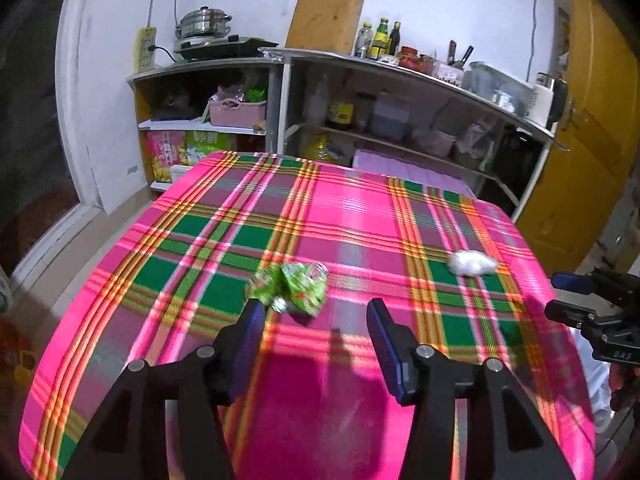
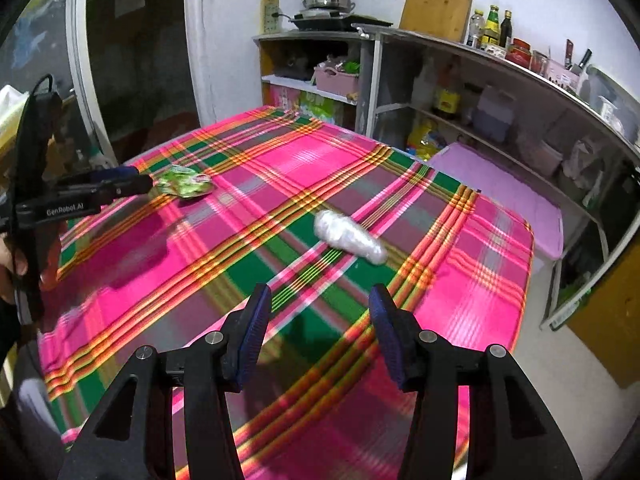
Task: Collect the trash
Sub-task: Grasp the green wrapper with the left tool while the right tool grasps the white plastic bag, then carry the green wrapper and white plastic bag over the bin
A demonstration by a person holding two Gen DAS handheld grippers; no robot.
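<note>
Both tongs hang over the table with their blue pads apart and nothing between them. Left tongs (image 1: 316, 316) point at a crumpled green wrapper (image 1: 290, 289), which lies on the cloth just beyond the left pad. Right tongs (image 2: 320, 304) point toward a white plastic wad (image 2: 350, 235), near but clear of the pads.

Writing: the right wrist view shows the left tongs from the side with "GenRobot.AI" printed on the black body; the left wrist view shows the right tongs at its right edge with letters like "DAS". Printed food bags (image 1: 182, 154) on the low shelf carry text too blurred to read.

A pink, green and orange plaid cloth (image 1: 352, 216) covers the table. Behind it stands a metal shelf unit (image 1: 280, 92) against a white wall, with a steel pot (image 1: 204, 24) on a cooktop, a wooden board (image 1: 326, 18) leaning on the wall, bottles (image 1: 380, 40) and a pink basket (image 1: 236, 112). A yellow door (image 1: 592, 120) stands to the right.

Only the right wrist view shows a person's hand (image 2: 10, 264) at the left tongs' grip, a dark doorway at the left, and a lilac board (image 2: 504, 192) beside the table's far edge. Both wads appear in each view, well apart from each other.
</note>
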